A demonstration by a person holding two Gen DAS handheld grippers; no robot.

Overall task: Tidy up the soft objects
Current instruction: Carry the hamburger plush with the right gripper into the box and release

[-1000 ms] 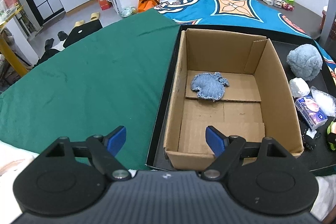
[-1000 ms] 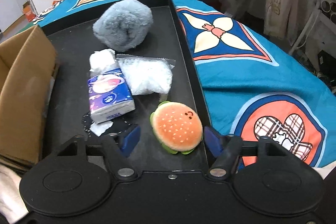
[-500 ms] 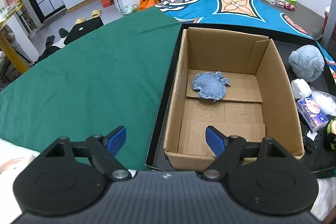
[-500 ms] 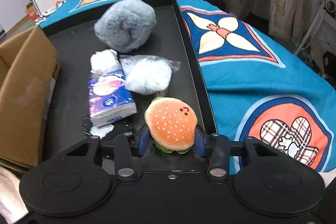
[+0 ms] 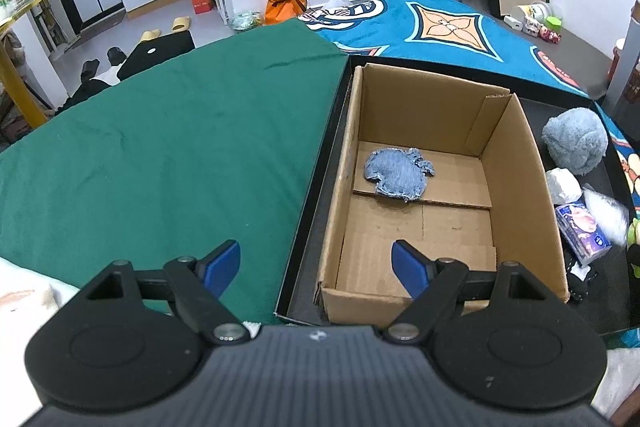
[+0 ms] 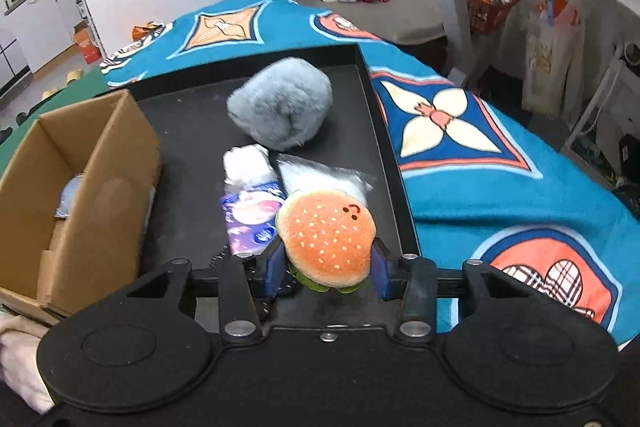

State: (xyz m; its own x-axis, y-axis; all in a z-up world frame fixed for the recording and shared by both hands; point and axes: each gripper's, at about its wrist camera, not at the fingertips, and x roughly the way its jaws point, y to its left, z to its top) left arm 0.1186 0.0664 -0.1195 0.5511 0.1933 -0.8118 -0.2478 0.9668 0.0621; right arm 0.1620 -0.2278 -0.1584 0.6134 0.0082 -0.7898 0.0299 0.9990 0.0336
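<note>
While the right claw (image 6: 325,269) grips a burger plush (image 6: 326,239) at the lower centre of the right wrist frame, its blue pads press the toy's sides above a black tray (image 6: 192,131). Behind it lie a tissue pack (image 6: 250,223), a clear bag (image 6: 320,177) and a grey fluffy ball (image 6: 280,109). At left stands a cardboard box (image 5: 436,107), a denim scrap (image 5: 396,175) on its floor; the left claw (image 5: 316,263) hangs spread wide and empty over the box's near left corner.
</note>
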